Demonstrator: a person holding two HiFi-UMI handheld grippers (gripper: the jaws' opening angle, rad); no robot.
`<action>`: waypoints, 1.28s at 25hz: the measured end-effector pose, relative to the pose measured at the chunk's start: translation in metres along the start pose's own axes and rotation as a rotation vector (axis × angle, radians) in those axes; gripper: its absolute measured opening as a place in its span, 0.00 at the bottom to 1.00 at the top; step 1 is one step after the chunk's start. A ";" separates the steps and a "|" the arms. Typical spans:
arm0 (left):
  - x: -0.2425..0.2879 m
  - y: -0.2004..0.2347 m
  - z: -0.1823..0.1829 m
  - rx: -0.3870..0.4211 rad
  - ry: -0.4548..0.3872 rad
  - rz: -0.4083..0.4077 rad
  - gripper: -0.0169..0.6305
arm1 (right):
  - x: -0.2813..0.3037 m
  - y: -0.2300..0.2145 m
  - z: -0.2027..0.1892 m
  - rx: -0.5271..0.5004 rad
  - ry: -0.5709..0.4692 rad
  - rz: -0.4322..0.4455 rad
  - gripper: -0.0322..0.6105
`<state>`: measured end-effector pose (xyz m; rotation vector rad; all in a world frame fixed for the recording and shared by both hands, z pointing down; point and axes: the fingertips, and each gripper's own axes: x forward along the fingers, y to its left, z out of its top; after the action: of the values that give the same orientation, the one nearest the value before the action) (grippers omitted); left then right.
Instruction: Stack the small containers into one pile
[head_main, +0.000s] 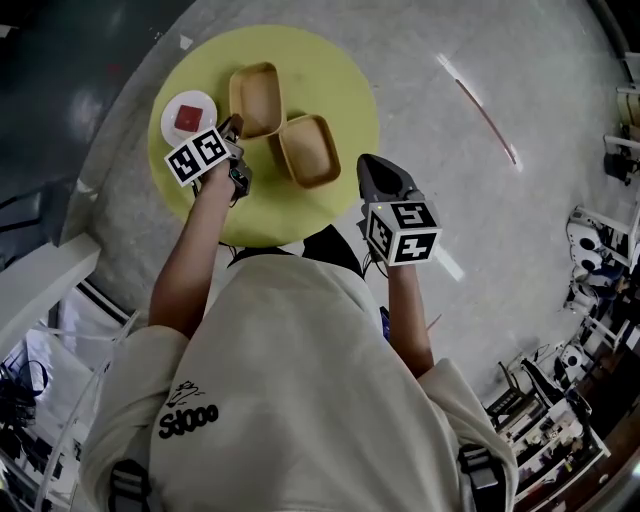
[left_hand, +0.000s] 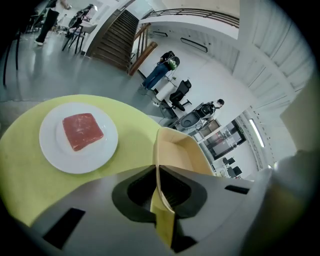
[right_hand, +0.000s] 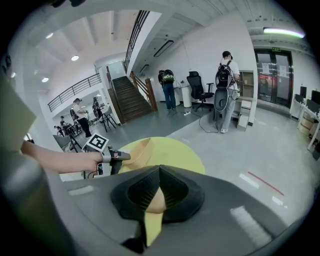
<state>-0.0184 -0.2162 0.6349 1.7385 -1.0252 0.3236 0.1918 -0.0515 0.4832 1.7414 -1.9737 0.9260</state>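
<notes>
1. Round yellow table (head_main: 330, 70) on a grey floor, with two tan containers on it.
2. Left container (head_main: 257, 100) sits far left. Right container (head_main: 309, 150) is nearer and to the right, just beside it, corner to corner. They are not stacked.
3. Left tongs (head_main: 235, 125) are at the near edge of the left container.
4. In the left gripper view, the left tongs (left_hand: 156, 167) are narrow and clamped on the thin wall of the left container (left_hand: 182, 150), with the wall pinched between the pads.
5. Right tongs (head_main: 368, 162) are at the table's right edge, right of the right container and not touching it.
6. In the right gripper view, the right tongs (right_hand: 160, 169) have their tips together and hold nothing. Only the table and a bit of tan container show through the gap behind them.
7. White plate (head_main: 200, 98) with a red meat slab (head_main: 188, 116) is on the table's left side, just left of the left container and left tongs.
8. The right gripper view also shows the left tongs (right_hand: 117, 156) on the container rim at the table's left.
9. People stand far off in the hall.
</notes>
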 end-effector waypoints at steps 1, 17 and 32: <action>-0.001 -0.005 -0.003 -0.003 -0.004 -0.011 0.06 | 0.000 0.000 0.001 -0.007 -0.003 0.004 0.07; -0.042 -0.052 -0.072 0.004 -0.085 0.054 0.06 | 0.005 -0.002 0.024 -0.194 0.044 0.182 0.07; -0.053 -0.075 -0.128 0.050 -0.095 0.109 0.06 | 0.020 0.012 0.006 -0.245 0.050 0.322 0.07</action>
<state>0.0391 -0.0717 0.6061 1.7605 -1.1918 0.3410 0.1771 -0.0704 0.4889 1.2813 -2.2662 0.7741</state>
